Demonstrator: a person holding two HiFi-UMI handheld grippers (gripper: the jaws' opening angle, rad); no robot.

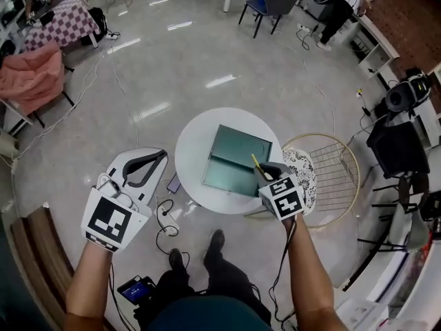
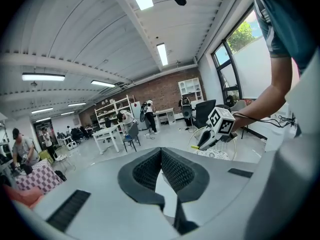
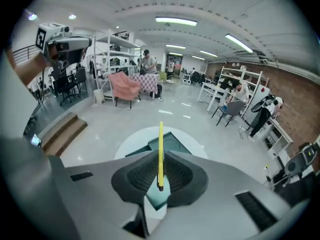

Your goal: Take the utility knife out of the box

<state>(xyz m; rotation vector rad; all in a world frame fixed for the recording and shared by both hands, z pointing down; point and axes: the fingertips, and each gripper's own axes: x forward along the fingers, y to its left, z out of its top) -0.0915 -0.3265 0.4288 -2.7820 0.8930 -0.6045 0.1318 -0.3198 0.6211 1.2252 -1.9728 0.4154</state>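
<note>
Your left claw (image 1: 160, 158) hangs off the bench's left edge, over the floor. In the left gripper view its ribbed pads (image 2: 175, 170) meet at the tips, with nothing between them.

Your right claw (image 1: 265, 173) sits at the near right side of the round white bench (image 1: 189, 143). It is clamped on the yellow utility knife (image 1: 256, 164), which pokes forward out of the pads. In the right gripper view the knife (image 3: 160, 151) stands as a thin yellow bar, pinched near its lower end.

From your head camera, the knife's free end lies over the near right corner of the open teal box (image 1: 238, 161). That box rests near the bench's middle. Whether the knife touches the box cannot be told.

Just beyond the bench's right edge stands a wire chair (image 1: 337, 174).
</note>
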